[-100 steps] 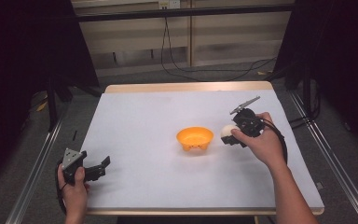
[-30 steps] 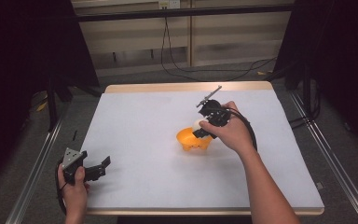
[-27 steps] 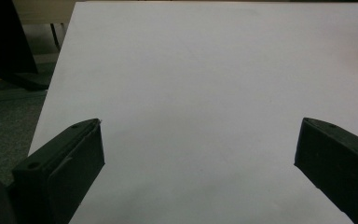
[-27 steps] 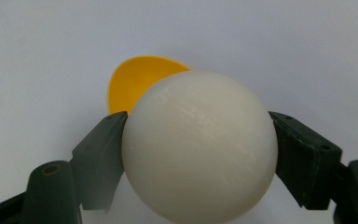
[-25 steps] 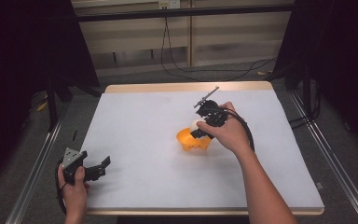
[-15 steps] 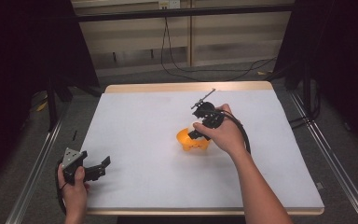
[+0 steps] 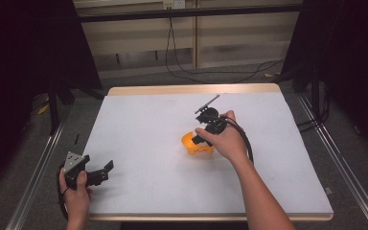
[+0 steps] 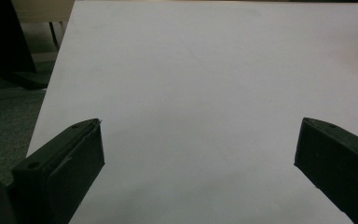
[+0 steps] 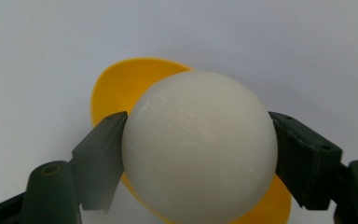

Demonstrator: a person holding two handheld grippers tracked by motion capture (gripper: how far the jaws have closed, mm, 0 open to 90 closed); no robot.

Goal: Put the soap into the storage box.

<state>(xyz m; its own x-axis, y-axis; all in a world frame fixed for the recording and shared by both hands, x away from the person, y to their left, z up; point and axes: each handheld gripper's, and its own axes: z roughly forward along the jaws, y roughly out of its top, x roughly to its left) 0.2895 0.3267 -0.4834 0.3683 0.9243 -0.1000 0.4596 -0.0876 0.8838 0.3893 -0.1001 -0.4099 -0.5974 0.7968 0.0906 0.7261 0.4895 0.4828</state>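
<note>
An orange bowl [image 7: 191, 143] sits near the middle of the white table [image 7: 143, 124]. My right gripper [image 7: 199, 140] hangs over the bowl, pointing down into it. In the right gripper view its jaws are shut on a white ball [image 9: 199, 145], and the bowl [image 9: 121, 84] lies right beneath the ball. My left gripper [image 7: 106, 171] rests at the table's front left corner, held in a hand. Its jaws stand wide open in the left gripper view [image 8: 198, 161], with only bare table between them.
Cables [image 7: 220, 72] trail over the floor behind the table. A metal rail [image 7: 38, 167] runs along the table's left side and another [image 7: 340, 158] along its right.
My right gripper carried the white ball leftwards from right of the bowl to above it, then drifted slightly lower and left over the bowl. The left gripper stayed still.
</note>
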